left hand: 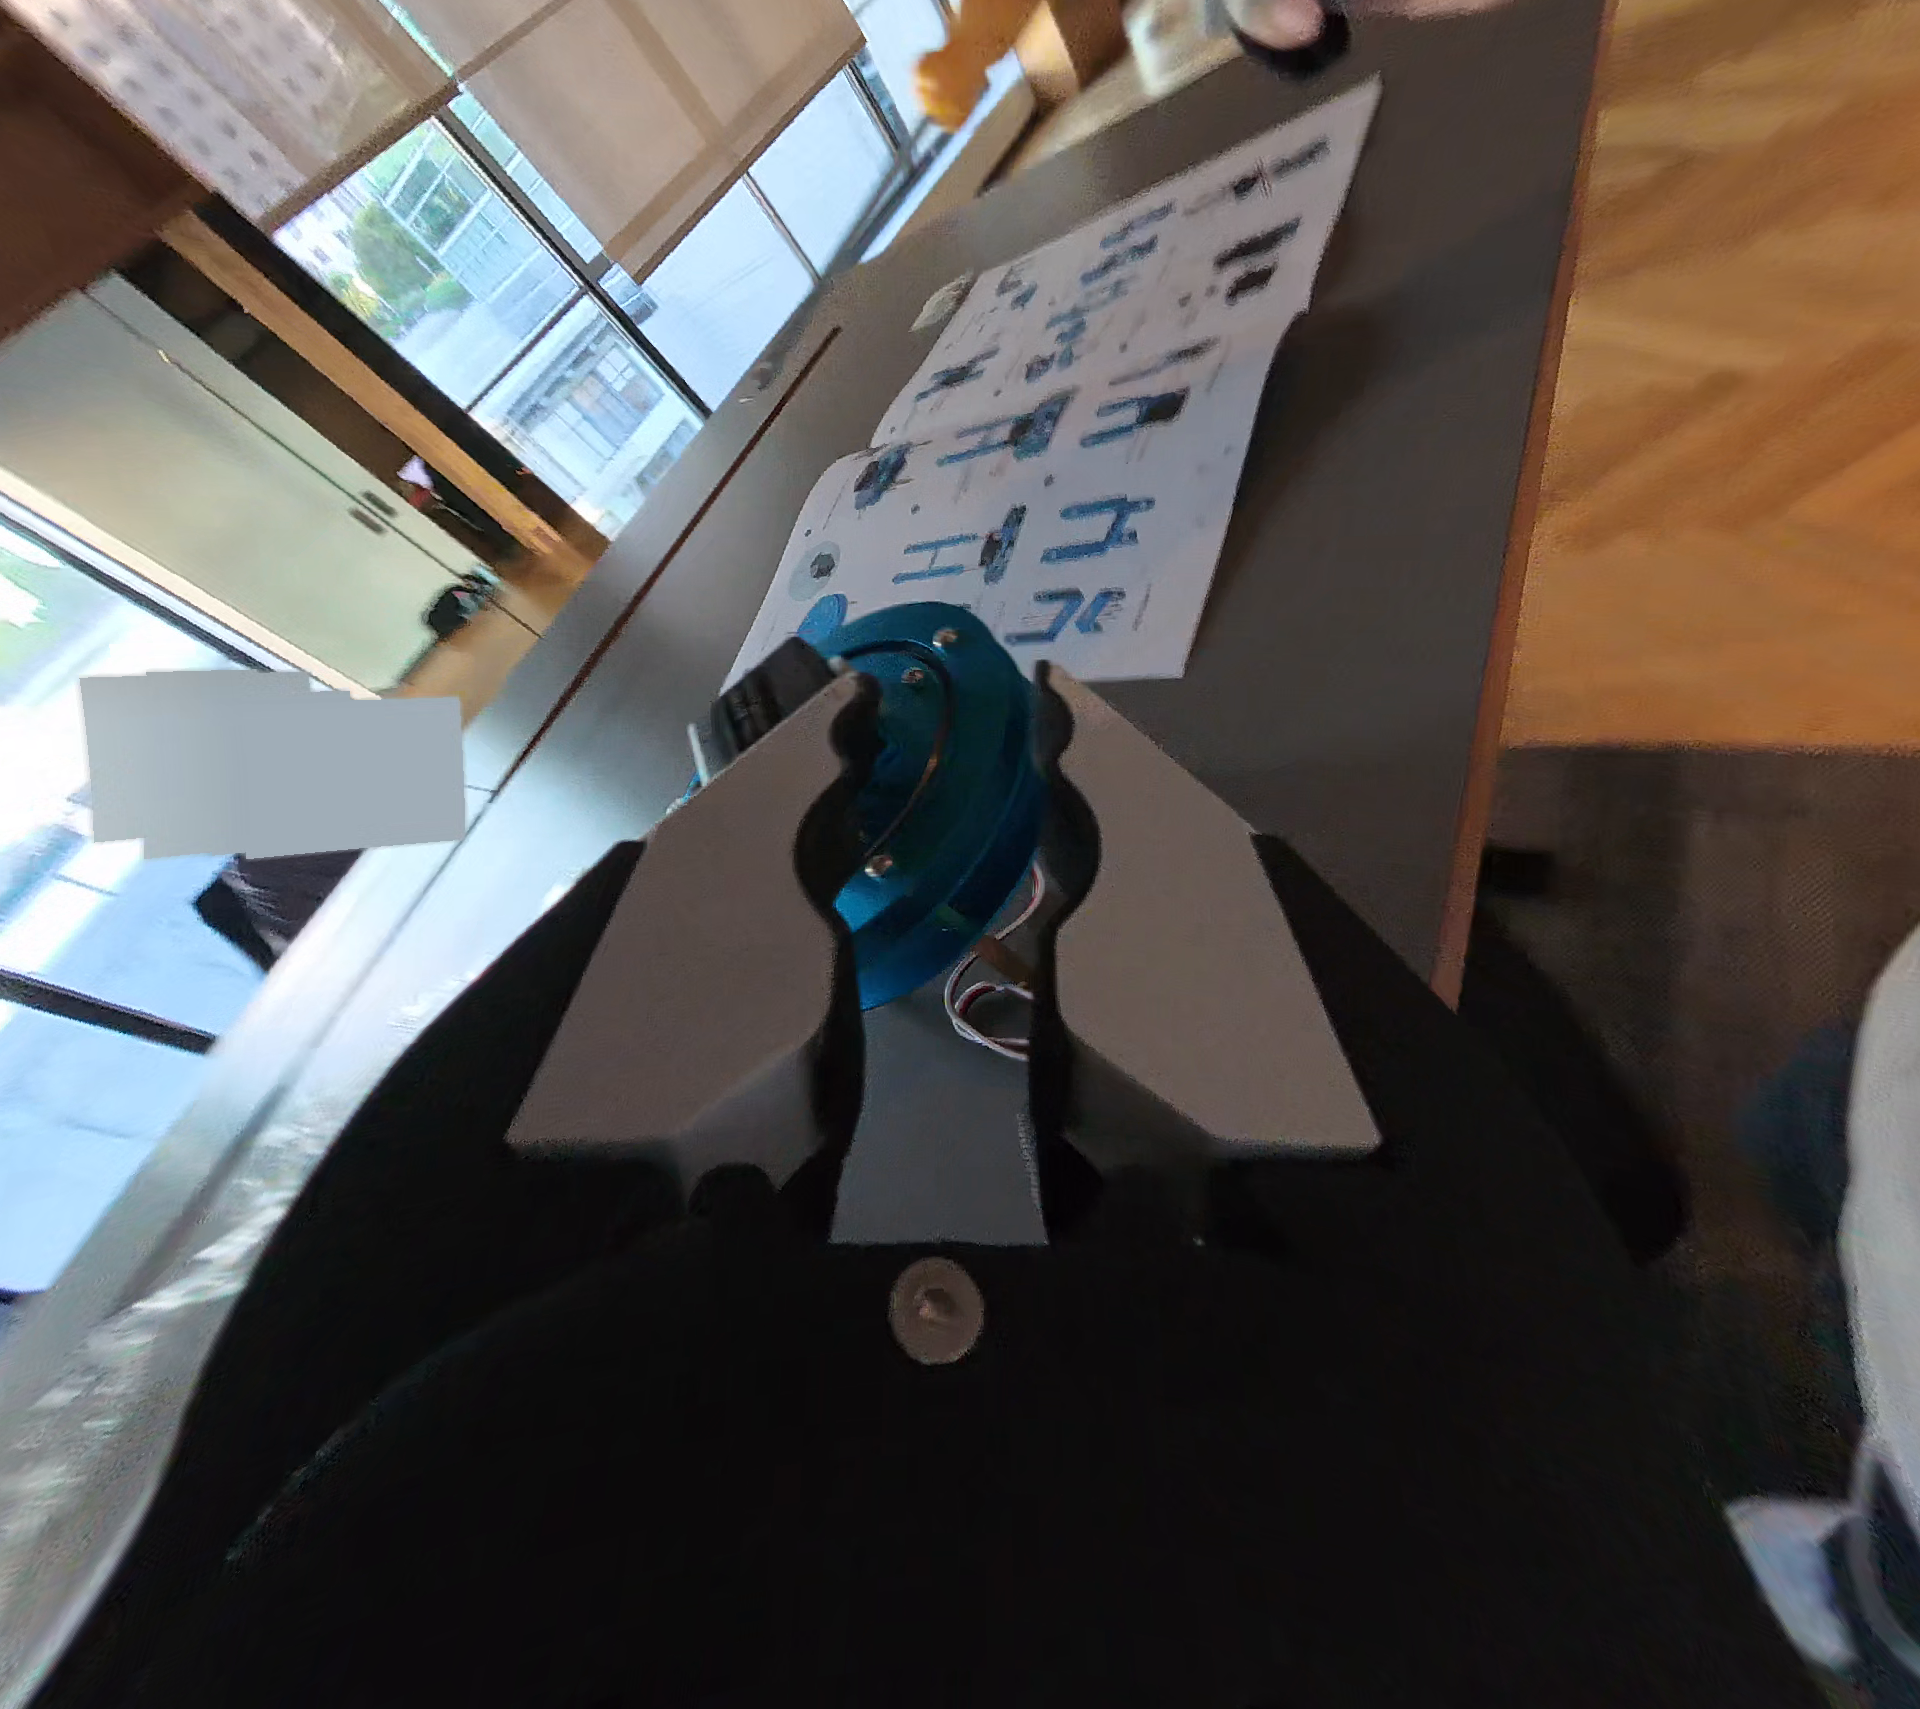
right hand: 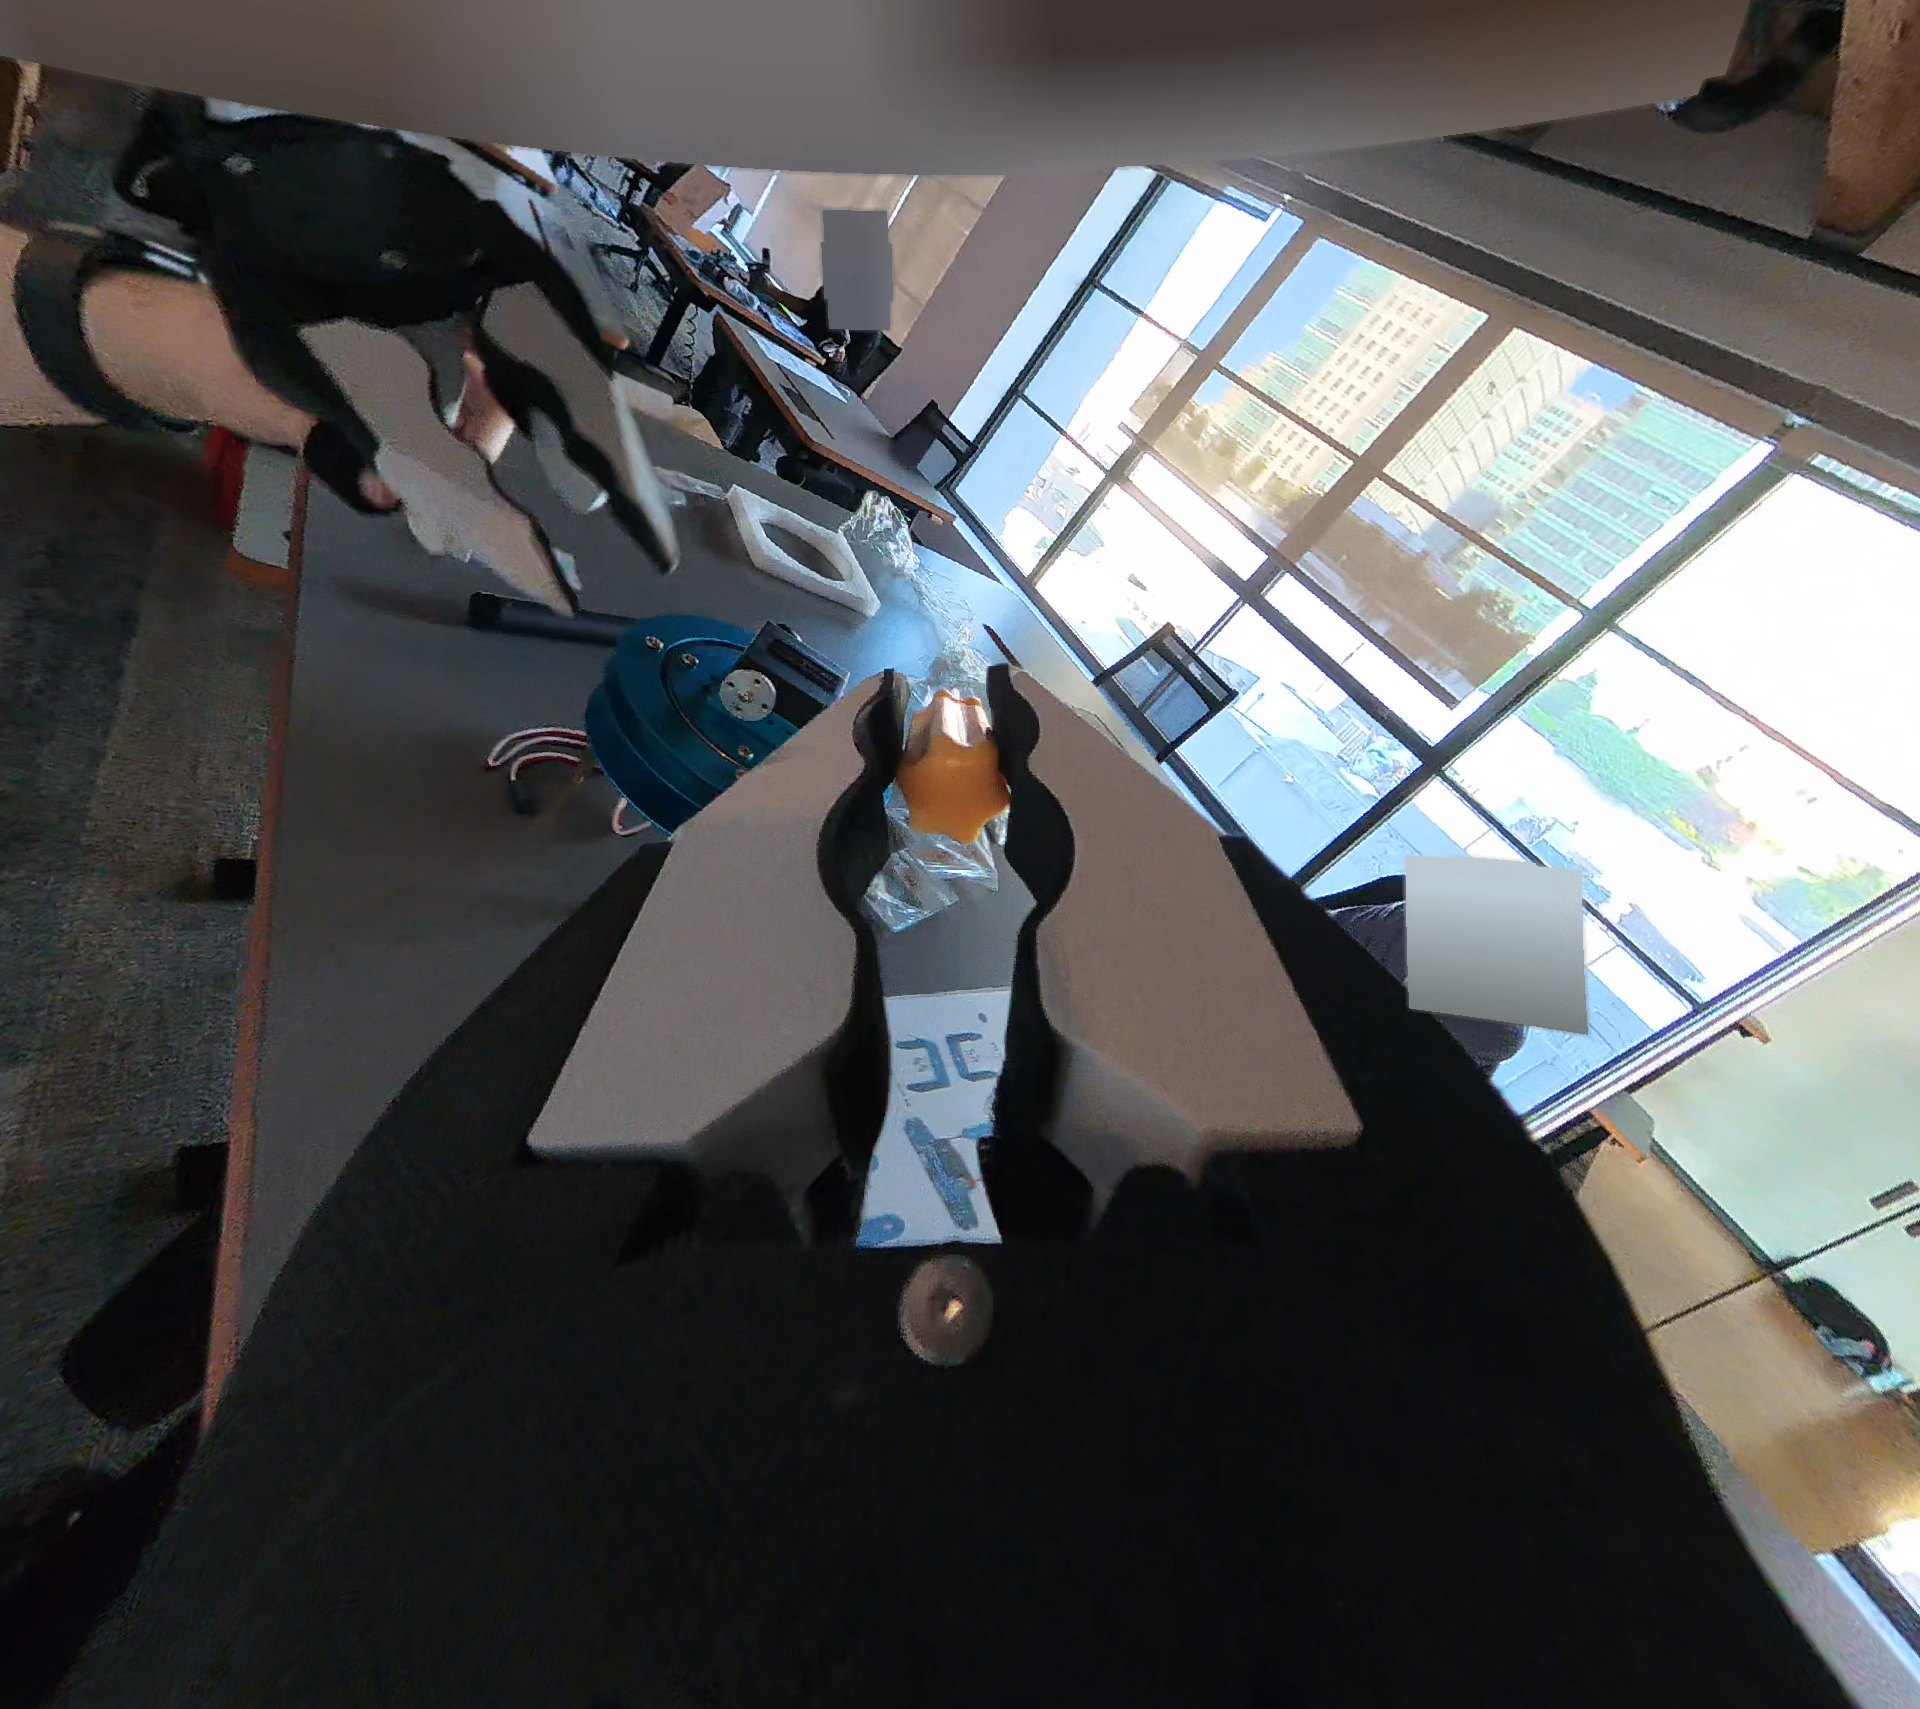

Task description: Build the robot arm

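The left gripper (left hand: 951,703) hangs above the grey tabletop (left hand: 1382,516) with its jaws set moderately apart and nothing between them; seen from the right wrist view it is clearly off the surface, tilted downward. Framed between its fingers lies a blue disc-shaped turntable base (left hand: 925,786) carrying a black servo block (left hand: 774,693), with thin red and white wires (left hand: 987,994) trailing from its edge. Just beyond the base an open instruction booklet (left hand: 1091,423) with blue diagrams lies flat.

The right gripper (right hand: 943,693) has its jaws narrowly spaced around an orange star-shaped knob (right hand: 951,776); whether the pads actually press it I cannot tell. Crumpled clear plastic bags (right hand: 914,880) lie below the knob. To the left of them sits the blue base, and farther back a white foam frame (right hand: 800,558) and a black tube (right hand: 540,617).
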Tool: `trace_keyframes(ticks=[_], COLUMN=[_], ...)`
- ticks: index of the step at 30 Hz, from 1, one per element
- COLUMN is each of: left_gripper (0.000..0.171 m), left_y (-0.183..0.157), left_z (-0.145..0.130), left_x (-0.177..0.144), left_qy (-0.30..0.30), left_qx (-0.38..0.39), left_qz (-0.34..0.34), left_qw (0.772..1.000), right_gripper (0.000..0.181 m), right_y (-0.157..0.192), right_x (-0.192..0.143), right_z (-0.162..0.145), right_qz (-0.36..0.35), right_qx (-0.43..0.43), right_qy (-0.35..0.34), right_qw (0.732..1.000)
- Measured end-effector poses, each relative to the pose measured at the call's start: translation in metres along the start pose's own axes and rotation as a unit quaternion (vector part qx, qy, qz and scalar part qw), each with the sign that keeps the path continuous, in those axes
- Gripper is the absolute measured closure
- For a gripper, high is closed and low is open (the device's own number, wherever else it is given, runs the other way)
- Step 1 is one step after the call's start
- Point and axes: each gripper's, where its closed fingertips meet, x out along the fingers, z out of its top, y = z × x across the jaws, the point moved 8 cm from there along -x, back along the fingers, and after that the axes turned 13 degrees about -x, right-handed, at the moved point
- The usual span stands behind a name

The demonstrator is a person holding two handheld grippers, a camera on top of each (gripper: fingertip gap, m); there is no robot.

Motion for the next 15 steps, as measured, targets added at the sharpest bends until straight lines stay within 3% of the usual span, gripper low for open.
trace_keyframes(ticks=[5, 9, 15], left_gripper=[0.150, 0.167, 0.164], left_y=[-0.017, -0.025, -0.028], left_z=[-0.015, -0.021, -0.019], left_x=[0.023, 0.034, 0.045], left_qy=[0.075, 0.108, 0.134], left_qx=[0.158, 0.195, 0.222], left_qz=[0.109, 0.150, 0.201], left_qw=[0.979, 0.963, 0.945], right_gripper=[0.166, 0.166, 0.166], right_y=[0.000, -0.008, -0.018], right_x=[0.001, -0.002, -0.010], right_z=[0.000, 0.000, -0.001], right_qz=[0.012, 0.029, 0.064], right_qx=[0.003, 0.011, 0.007], right_qy=[-0.016, -0.032, -0.054], right_qw=[1.000, 0.999, 0.996])
